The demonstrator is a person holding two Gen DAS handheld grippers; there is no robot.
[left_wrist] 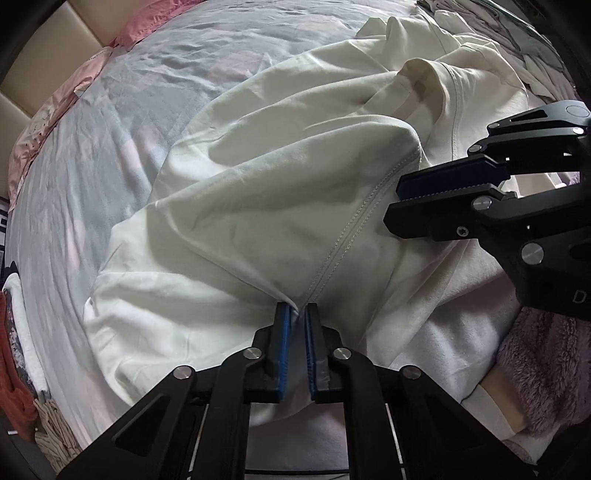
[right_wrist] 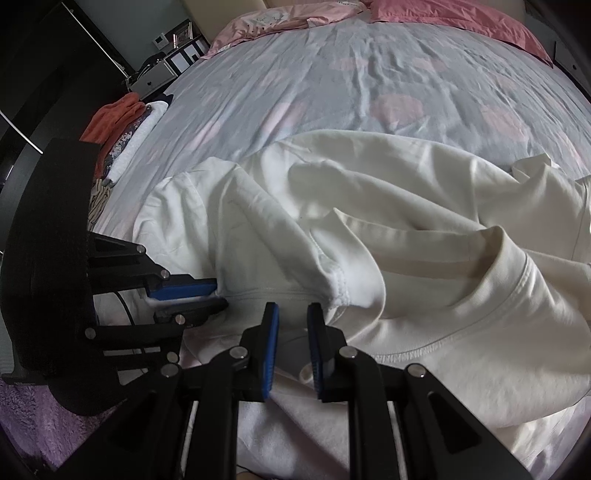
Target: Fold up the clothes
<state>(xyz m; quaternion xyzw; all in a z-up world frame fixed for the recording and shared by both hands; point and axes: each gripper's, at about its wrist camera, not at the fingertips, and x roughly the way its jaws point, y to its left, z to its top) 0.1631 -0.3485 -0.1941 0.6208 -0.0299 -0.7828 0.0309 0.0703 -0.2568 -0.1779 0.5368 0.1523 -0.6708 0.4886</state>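
Home bedroom. Bed (right_wrist: 332,74) fills both views, covered in a grey sheet with faint pink blotches; pink pillows (right_wrist: 461,18) at the head against a beige padded headboard (left_wrist: 48,55). Stacked folded clothes (right_wrist: 122,125) at the bed's edge (orange, white, patterned). Dark wardrobe (right_wrist: 44,48) and picture frames (right_wrist: 184,48) beyond.

The shirt (right_wrist: 369,221) lies on the bed (right_wrist: 332,81), folded clothes (right_wrist: 122,125) stacked at its left edge.
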